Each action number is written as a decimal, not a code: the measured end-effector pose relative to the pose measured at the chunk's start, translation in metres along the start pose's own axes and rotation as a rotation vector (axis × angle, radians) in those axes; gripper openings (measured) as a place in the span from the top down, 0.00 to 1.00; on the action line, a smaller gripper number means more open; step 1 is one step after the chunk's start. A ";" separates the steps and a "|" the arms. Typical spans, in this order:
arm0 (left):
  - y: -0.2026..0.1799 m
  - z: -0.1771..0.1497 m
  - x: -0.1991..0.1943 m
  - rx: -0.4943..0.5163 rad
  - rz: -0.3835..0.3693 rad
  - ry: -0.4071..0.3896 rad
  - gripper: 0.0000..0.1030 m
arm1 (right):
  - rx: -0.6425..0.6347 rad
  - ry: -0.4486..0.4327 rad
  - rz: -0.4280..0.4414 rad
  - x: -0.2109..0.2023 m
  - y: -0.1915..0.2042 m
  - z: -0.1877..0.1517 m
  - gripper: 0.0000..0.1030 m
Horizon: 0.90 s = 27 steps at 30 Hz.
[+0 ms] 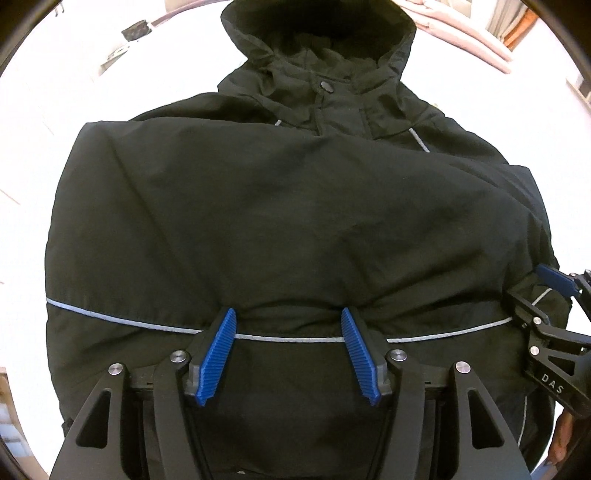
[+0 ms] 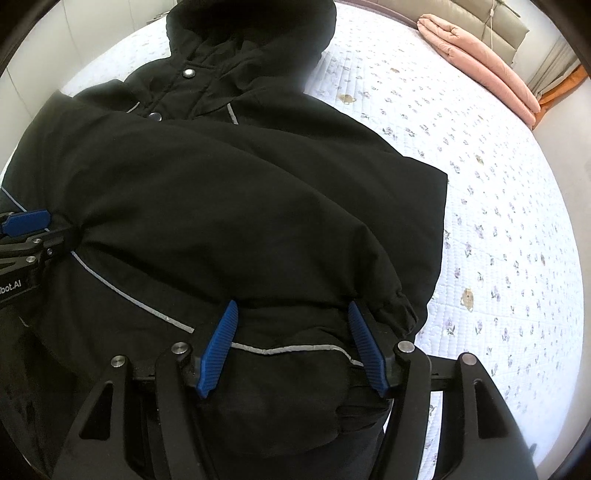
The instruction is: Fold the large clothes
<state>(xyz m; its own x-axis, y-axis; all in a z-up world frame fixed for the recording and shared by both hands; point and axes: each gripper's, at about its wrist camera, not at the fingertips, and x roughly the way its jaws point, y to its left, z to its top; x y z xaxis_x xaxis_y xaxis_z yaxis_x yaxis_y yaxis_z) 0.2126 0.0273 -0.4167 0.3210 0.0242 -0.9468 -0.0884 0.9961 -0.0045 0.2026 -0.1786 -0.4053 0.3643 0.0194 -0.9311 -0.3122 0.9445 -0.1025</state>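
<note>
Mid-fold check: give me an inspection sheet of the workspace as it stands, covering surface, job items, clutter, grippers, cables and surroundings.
Surface: floral quilted bedspread, white, bare to the jacket's right.
Job's things: black hooded jacket lies front up, hood at the far end, sleeves folded across the chest, grey reflective piping near the hem.
Clutter: folded pink blanket at the far edge; small dark object at far left, too blurred to name.
Grippers: left gripper and right gripper both point down at the hem, jaws apart, bunched fabric between them; grip unclear.
Cables: nothing seen.
Surroundings: beige headboard behind the bed.
</note>
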 end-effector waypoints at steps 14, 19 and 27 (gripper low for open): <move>0.058 0.079 -0.080 0.081 -0.067 -0.192 0.40 | 0.210 -0.007 0.165 -0.070 -0.030 0.048 0.31; 0.075 0.141 -0.081 0.112 -0.054 -0.265 0.40 | 0.381 -0.096 0.221 -0.084 -0.063 0.111 0.28; 0.082 0.224 -0.048 0.098 -0.045 -0.304 0.40 | 0.427 -0.178 0.209 -0.060 -0.084 0.196 0.26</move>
<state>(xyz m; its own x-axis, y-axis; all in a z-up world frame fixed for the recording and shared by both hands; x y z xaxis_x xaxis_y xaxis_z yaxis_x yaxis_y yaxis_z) 0.4011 0.1272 -0.2996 0.5906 -0.0105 -0.8069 0.0189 0.9998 0.0009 0.3792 -0.1952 -0.2724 0.4880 0.2427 -0.8384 -0.0210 0.9635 0.2667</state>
